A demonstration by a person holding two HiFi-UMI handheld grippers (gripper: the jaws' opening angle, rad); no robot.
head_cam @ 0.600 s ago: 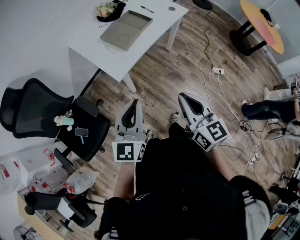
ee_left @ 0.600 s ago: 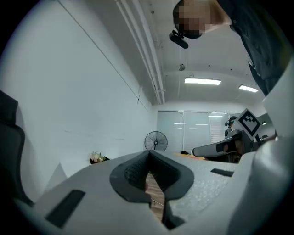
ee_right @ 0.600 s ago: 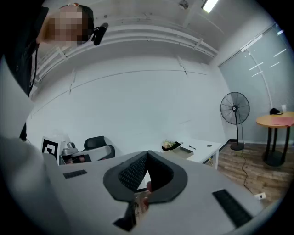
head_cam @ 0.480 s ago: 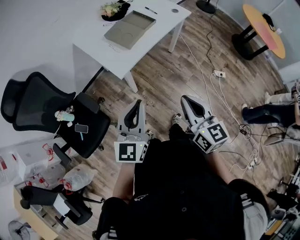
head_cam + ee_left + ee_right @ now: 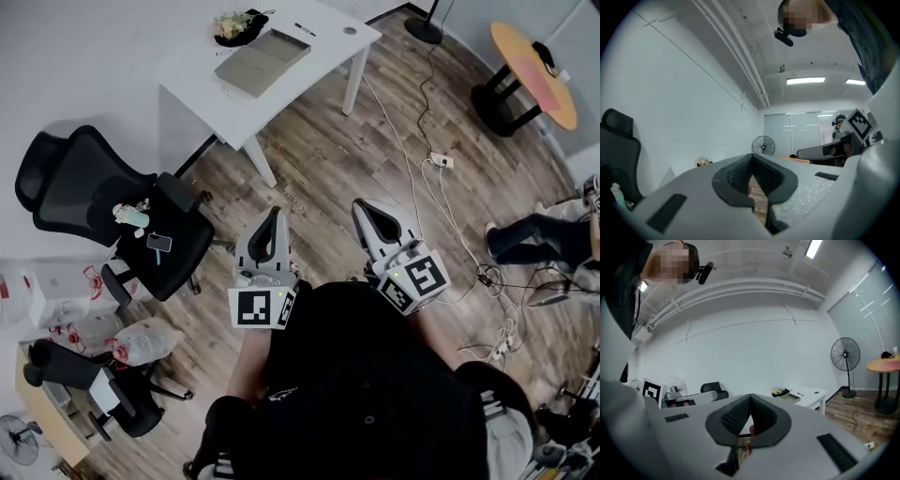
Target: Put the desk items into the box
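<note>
Wood floor; white surface at far end, black chair at left (phone on seat). Box lies on surface. Left tool, right tool well apart from surface, jaws together on each, nothing between. Flower dish, pen just beside box.

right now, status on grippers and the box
Left gripper and right gripper shut, empty. Box on desk, far ahead, untouched. Cable on floor, right of the path.

Wood-plank floor; smooth matt white desk; matt box.
</note>
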